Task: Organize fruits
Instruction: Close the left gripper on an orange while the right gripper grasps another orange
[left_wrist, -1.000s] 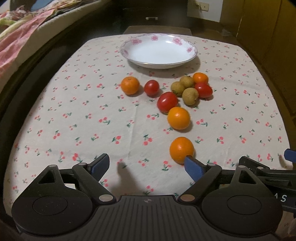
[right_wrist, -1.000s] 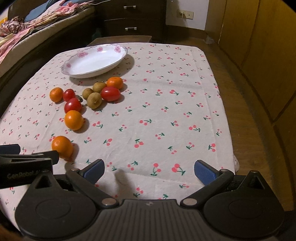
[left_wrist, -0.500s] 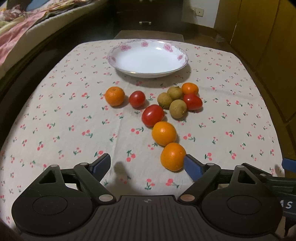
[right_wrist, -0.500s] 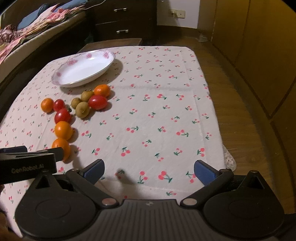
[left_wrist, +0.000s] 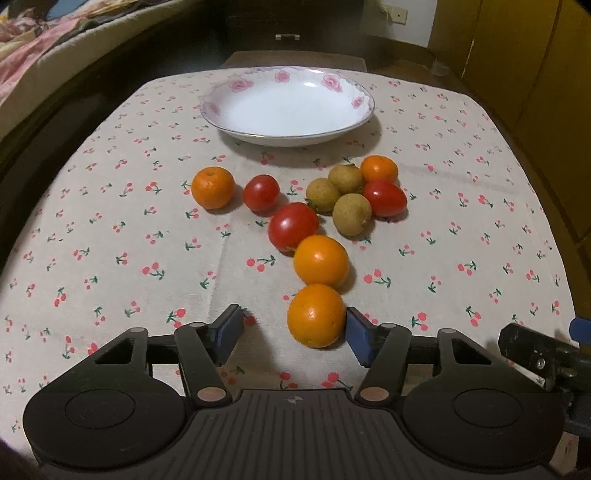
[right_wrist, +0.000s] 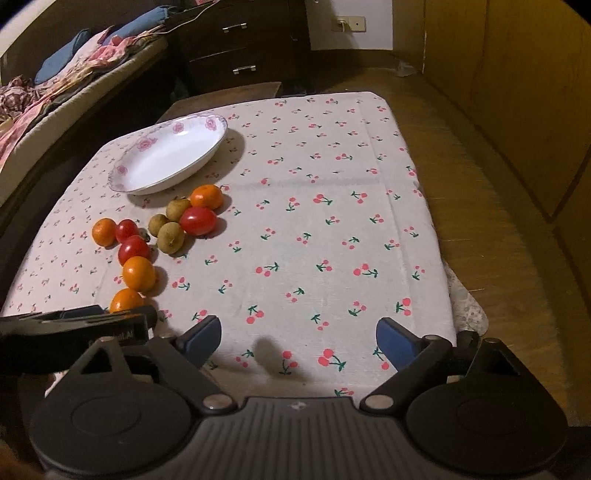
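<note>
Left wrist view
Left gripper (left_wrist: 291, 330): black frame with blue-padded fingers, jaws spread wide and gripping nothing.
Contact: the right blue pad (left_wrist: 357, 334) sits against the side of the nearest round orange citrus fruit (left_wrist: 316, 315); the left pad (left_wrist: 229, 326) is well apart from it, over bare cloth.
Nearest fruit: it lies on the cherry-printed white tablecloth (left_wrist: 110, 236), between the fingertips and towards the right one.
Next fruit: a second orange citrus (left_wrist: 320, 260) lies just beyond, touching or nearly touching the first.
Further fruit: a large red tomato (left_wrist: 293, 226) lies just behind the second citrus, with a smaller red tomato (left_wrist: 261, 192) and a lone small orange citrus (left_wrist: 212, 187) to the left.
Cluster: three tan-brown round fruits (left_wrist: 351, 214), a red oval tomato (left_wrist: 384, 198) and another small orange citrus (left_wrist: 379, 169) are bunched together on the right.
Dish: a white shallow bowl with pink roses on its rim (left_wrist: 354, 101) stands empty beyond the fruit.

Right wrist view
Right gripper (right_wrist: 298, 338): jaws fully apart over bare cloth, holding and touching nothing.
Obstruction: the left gripper's black finger crosses the lower left, hiding the lower part of the nearest citrus (right_wrist: 125, 300).
Fruit: all lie far to the left, well apart from this gripper.
Bowl: it stands at the far left of the table (right_wrist: 207, 155).
Surroundings: a dark chest of drawers (right_wrist: 236, 48) stands behind the table, a wooden floor (right_wrist: 491, 229) lies to the right.
</note>
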